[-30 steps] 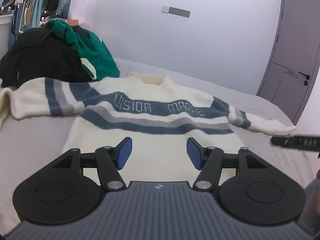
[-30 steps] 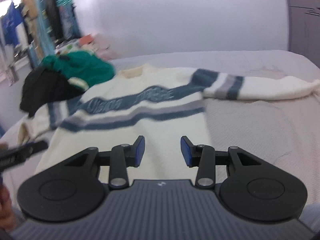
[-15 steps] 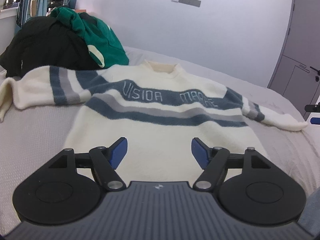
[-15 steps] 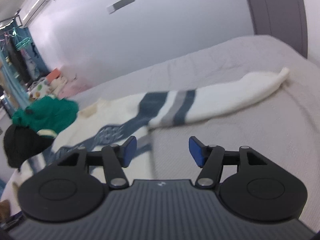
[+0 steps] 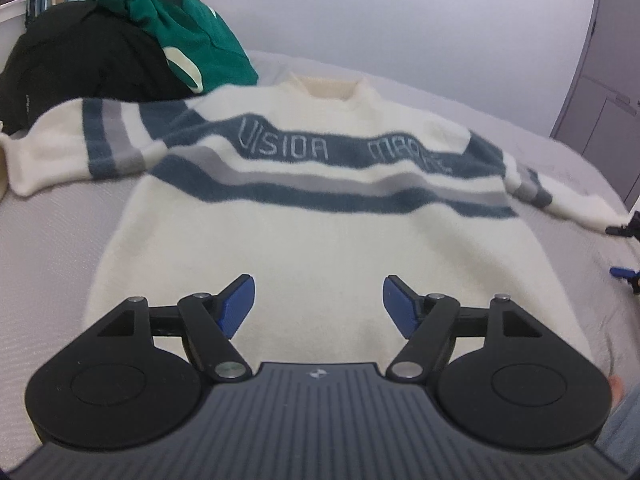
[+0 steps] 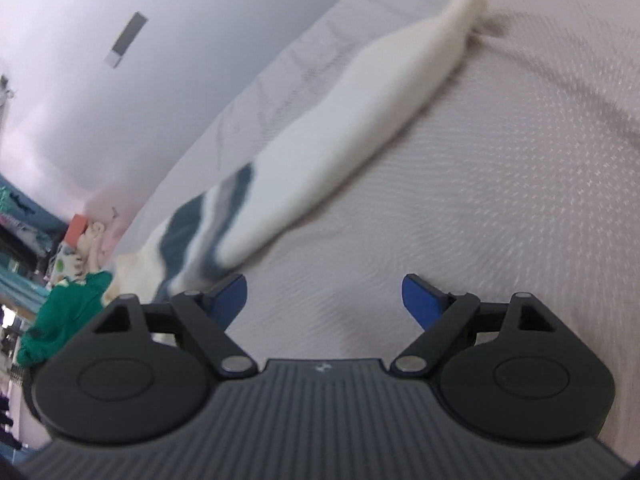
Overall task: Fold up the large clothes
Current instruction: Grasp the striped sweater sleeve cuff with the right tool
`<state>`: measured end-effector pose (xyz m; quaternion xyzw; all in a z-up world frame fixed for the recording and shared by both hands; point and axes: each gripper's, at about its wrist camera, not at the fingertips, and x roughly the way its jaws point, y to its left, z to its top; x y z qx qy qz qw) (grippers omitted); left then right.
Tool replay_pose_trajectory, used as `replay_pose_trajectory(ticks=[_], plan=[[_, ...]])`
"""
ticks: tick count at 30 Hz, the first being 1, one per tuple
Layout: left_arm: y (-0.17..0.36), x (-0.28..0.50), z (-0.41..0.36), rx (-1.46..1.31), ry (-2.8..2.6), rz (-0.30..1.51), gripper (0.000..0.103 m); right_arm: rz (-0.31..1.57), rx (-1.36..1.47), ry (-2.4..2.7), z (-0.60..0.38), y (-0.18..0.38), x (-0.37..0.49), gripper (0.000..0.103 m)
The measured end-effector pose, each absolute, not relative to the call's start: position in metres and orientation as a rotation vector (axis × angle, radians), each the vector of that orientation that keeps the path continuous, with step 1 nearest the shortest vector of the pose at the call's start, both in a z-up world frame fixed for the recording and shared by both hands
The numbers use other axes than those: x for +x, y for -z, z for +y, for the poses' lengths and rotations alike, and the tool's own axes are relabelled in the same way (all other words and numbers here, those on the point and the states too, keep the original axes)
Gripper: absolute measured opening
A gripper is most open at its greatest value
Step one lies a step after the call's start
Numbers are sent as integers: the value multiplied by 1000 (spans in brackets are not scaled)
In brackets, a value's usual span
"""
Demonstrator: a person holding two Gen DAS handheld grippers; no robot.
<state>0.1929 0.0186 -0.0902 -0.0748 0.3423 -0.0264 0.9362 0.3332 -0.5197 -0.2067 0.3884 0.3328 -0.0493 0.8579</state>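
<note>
A cream sweater (image 5: 320, 236) with blue and grey stripes lies flat, front up, on the grey bed (image 5: 48, 240), both sleeves spread out sideways. My left gripper (image 5: 318, 304) is open and empty, just above the sweater's lower hem. My right gripper (image 6: 324, 296) is open and empty over bare bedding, with the sweater's right sleeve (image 6: 340, 140) stretched out ahead of it and apart from it. The right gripper's tips also show at the right edge of the left wrist view (image 5: 626, 252).
A pile of black (image 5: 80, 64) and green (image 5: 192, 40) clothes sits at the back left of the bed, behind the left sleeve. A grey door (image 5: 612, 92) stands at the right. Hanging clothes line the far left wall.
My right gripper has swung right, away from the sweater's body toward the right sleeve, and tilted. Both grippers have opened wider. My left gripper has moved closer over the hem.
</note>
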Motion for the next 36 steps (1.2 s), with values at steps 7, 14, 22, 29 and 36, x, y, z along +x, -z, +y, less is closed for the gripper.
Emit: replay_pose_trajectory(ticks=[7, 14, 22, 29, 36], plan=[[102, 209, 8, -116, 38, 735, 76, 572, 844, 115, -554, 228, 377, 86], [111, 225, 10, -143, 2, 768, 76, 455, 849, 115, -585, 233, 431, 86], [118, 239, 10, -152, -18, 784, 76, 383, 826, 190, -614, 235, 475, 62], [115, 241, 15, -172, -29, 776, 76, 396, 844, 246, -635, 228, 488, 15], [102, 238, 36, -240, -66, 713, 76, 331, 697, 201, -616, 169, 487, 11]])
